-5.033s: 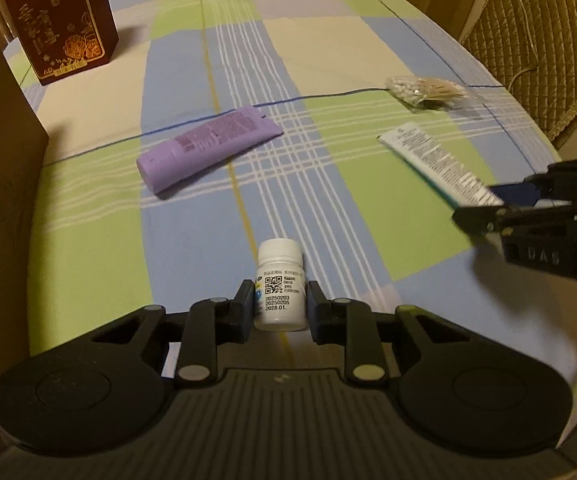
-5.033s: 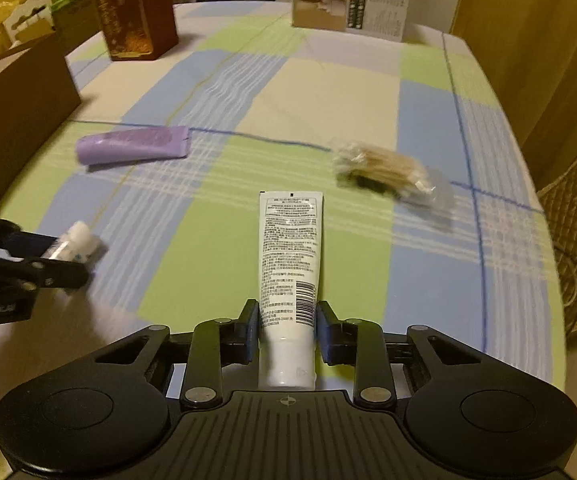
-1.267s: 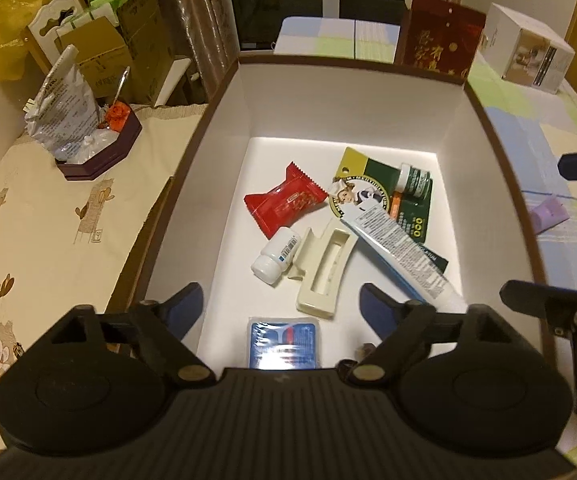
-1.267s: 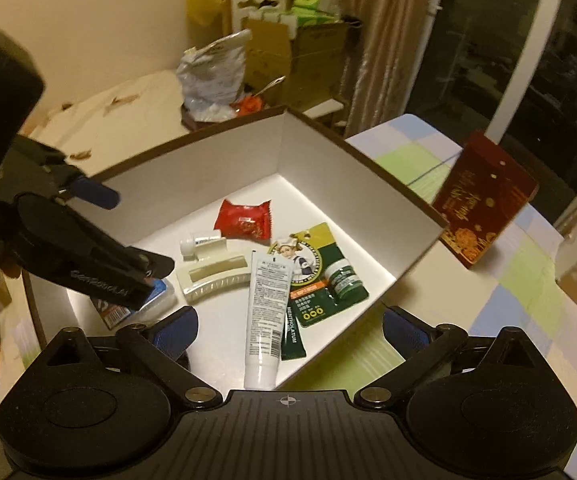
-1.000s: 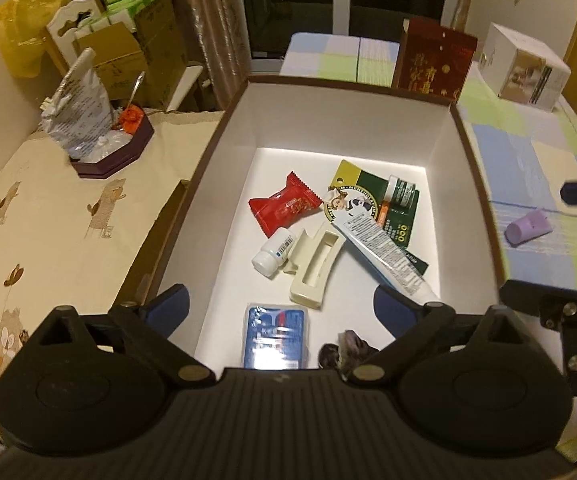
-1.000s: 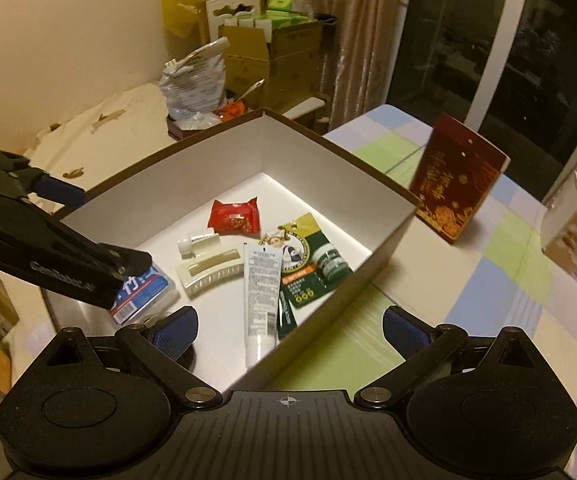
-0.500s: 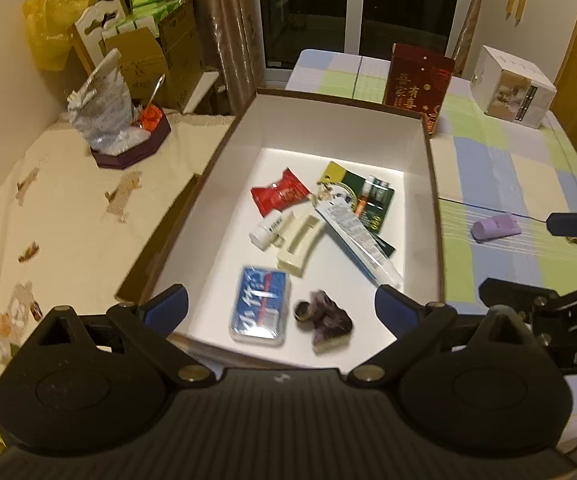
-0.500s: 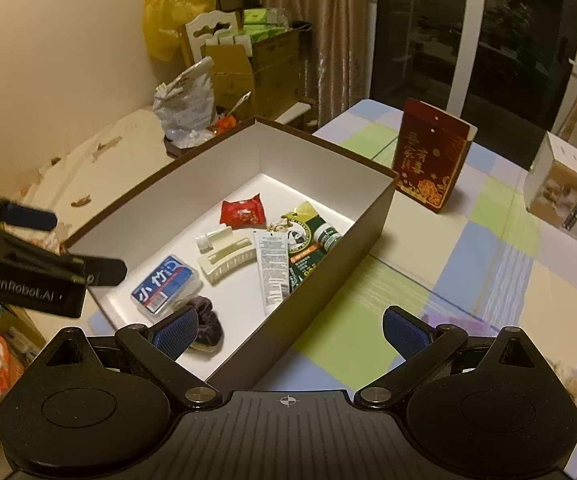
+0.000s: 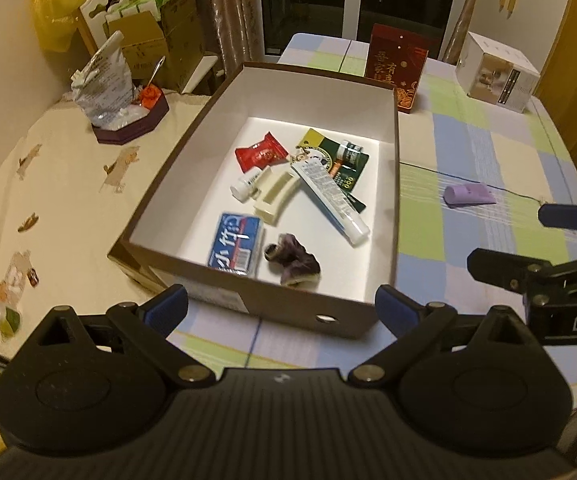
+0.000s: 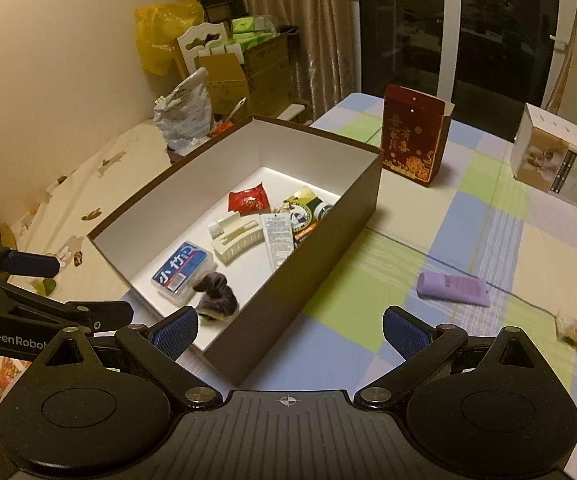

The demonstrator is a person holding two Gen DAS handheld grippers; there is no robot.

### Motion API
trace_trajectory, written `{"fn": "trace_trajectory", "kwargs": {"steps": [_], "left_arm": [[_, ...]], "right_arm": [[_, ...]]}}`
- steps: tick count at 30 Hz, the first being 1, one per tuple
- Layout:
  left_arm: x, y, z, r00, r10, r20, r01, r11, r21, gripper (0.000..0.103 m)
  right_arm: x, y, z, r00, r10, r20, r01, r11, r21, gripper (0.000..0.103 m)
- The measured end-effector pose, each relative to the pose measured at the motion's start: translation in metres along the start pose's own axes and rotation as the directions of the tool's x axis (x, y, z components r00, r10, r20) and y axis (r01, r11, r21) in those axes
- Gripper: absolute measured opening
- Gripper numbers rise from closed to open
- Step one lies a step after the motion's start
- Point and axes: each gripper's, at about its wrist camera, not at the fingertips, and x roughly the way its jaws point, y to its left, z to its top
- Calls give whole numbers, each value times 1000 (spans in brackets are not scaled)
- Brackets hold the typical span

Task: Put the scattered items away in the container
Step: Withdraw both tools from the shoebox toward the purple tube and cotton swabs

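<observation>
The brown box (image 9: 395, 216) (image 10: 320, 240) with a white inside holds several items: a white tube (image 9: 328, 200) (image 10: 276, 236), a small white bottle (image 9: 244, 188), a red packet (image 9: 260, 154), a cream clip (image 9: 276, 196), a blue pack (image 9: 234, 246) and a dark scrunchie (image 9: 292, 258). On the checked cloth lie a purple tube (image 9: 470, 195) (image 10: 452, 289) and a clear bag of swabs (image 10: 574, 334). My left gripper (image 9: 280, 308) hovers open and empty before the box's near wall. My right gripper (image 10: 290, 328) is open and empty too, right of the box.
A dark red gift box (image 9: 396, 66) (image 10: 412, 140) stands behind the container, with a white carton (image 9: 496, 72) (image 10: 556, 164) further right. Left of the table is a cream-covered surface with a foil bag (image 9: 104, 84), cardboard boxes and a yellow bag.
Five seconds ago each gripper was shut on an item, the bottle and the white tube; both now lie in the box. Both open grippers have since pulled back and up from the box.
</observation>
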Motion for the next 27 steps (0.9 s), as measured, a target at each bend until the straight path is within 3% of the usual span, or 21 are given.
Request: {"fn": "trace_trajectory", "kwargs": {"steps": [12, 27], "left_arm": [[-17, -12, -23, 1000, -18, 1, 18, 999, -51, 99], [-22, -44, -44, 999, -43, -5, 43, 999, -23, 99]], "right_arm": [[-23, 3, -27, 1000, 12, 5, -12, 1000, 6, 103], [-43, -18, -59, 999, -31, -9, 32, 998, 54, 103]]}}
